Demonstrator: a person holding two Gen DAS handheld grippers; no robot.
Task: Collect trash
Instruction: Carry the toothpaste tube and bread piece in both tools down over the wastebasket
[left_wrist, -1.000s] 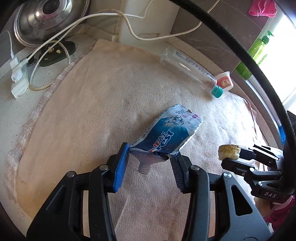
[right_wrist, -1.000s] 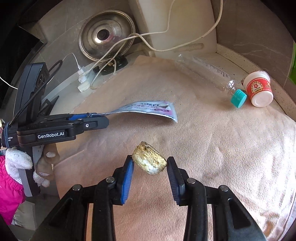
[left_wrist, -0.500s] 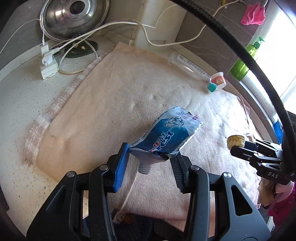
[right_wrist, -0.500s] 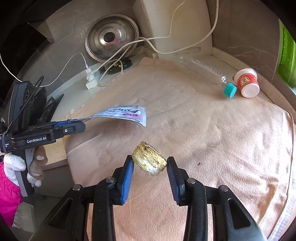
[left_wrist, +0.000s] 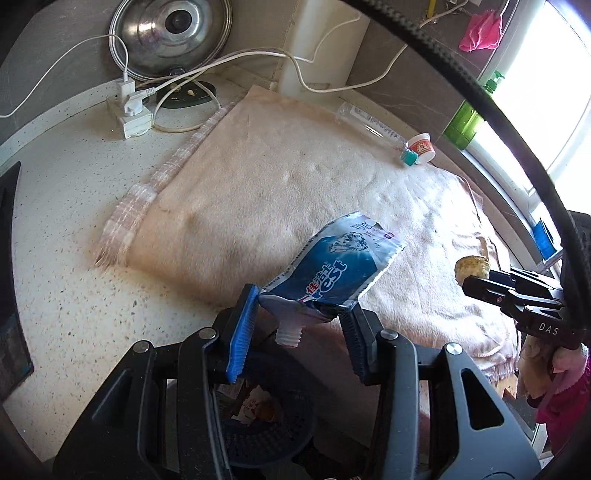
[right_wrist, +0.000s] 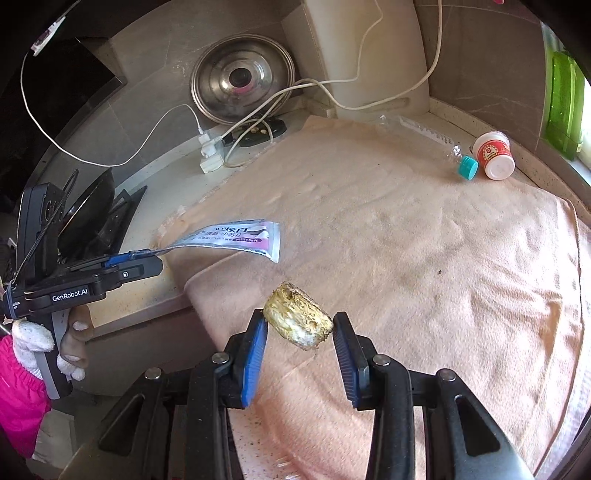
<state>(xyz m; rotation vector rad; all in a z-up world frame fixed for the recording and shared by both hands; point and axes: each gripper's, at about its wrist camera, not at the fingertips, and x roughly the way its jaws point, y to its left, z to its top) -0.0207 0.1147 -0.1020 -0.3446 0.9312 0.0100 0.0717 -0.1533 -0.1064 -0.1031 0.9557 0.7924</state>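
A flattened toothpaste tube (left_wrist: 334, 275) is clenched at its neck end by the left gripper (left_wrist: 299, 314), and a short piece of corn cob (right_wrist: 297, 319) is pinched between the fingers (right_wrist: 255, 345) of the right gripper (right_wrist: 299, 332); both are held off the towel (right_wrist: 424, 258), past its near edge. The carrying step appears to be in hand, since a dark round bin (left_wrist: 266, 424) with scraps inside is seen directly below the tube. The next move probably calls for each piece to be centred over that bin and released, while the plastic bottle (right_wrist: 424, 136) and small white jar (right_wrist: 495, 155) at the far side of the towel are left to be fetched.
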